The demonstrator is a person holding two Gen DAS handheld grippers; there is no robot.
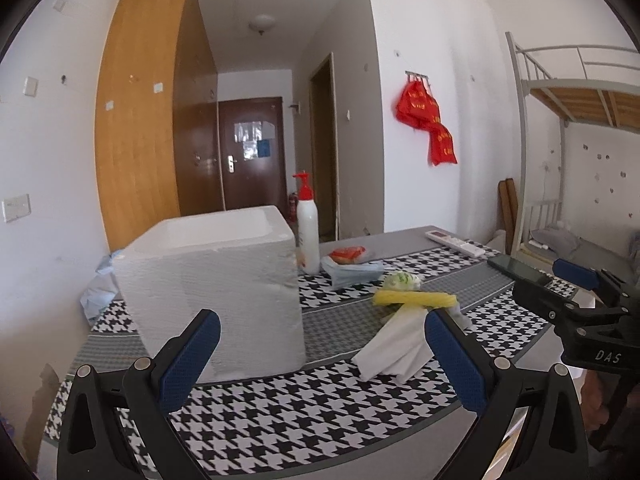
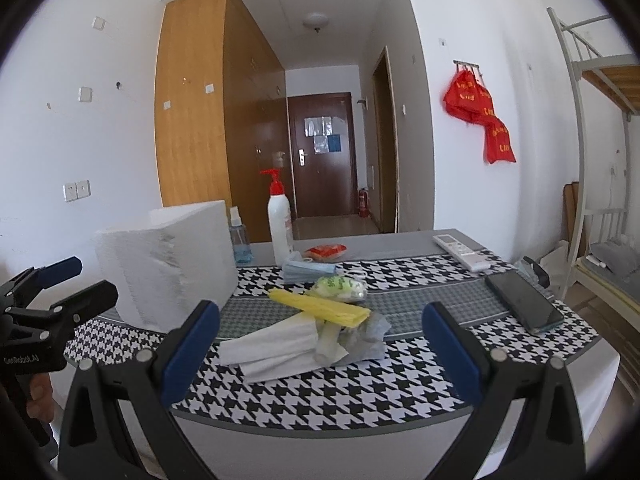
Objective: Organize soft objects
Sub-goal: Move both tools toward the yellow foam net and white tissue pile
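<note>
A pile of soft things lies mid-table: a folded white cloth [image 2: 276, 346] [image 1: 394, 350], a yellow folded cloth [image 2: 320, 307] [image 1: 414, 299], a grey crumpled piece [image 2: 368, 336] and a white-green bundle [image 2: 340, 288] [image 1: 402, 281]. Behind them lie blue face masks [image 2: 308, 270] [image 1: 352, 270] and a red packet [image 2: 326, 251] [image 1: 347, 254]. A white foam box [image 1: 216, 280] [image 2: 168, 260] stands at the left. My left gripper [image 1: 322, 346] is open and empty in front of the box. My right gripper [image 2: 318, 338] is open and empty, just short of the pile.
The table has a houndstooth cloth [image 2: 320, 396]. A white pump bottle [image 2: 279, 220] [image 1: 307, 228] and a small blue spray bottle [image 2: 239, 240] stand at the back. A remote [image 2: 460, 250] and a black phone [image 2: 520, 300] lie at the right. A bunk bed stands far right.
</note>
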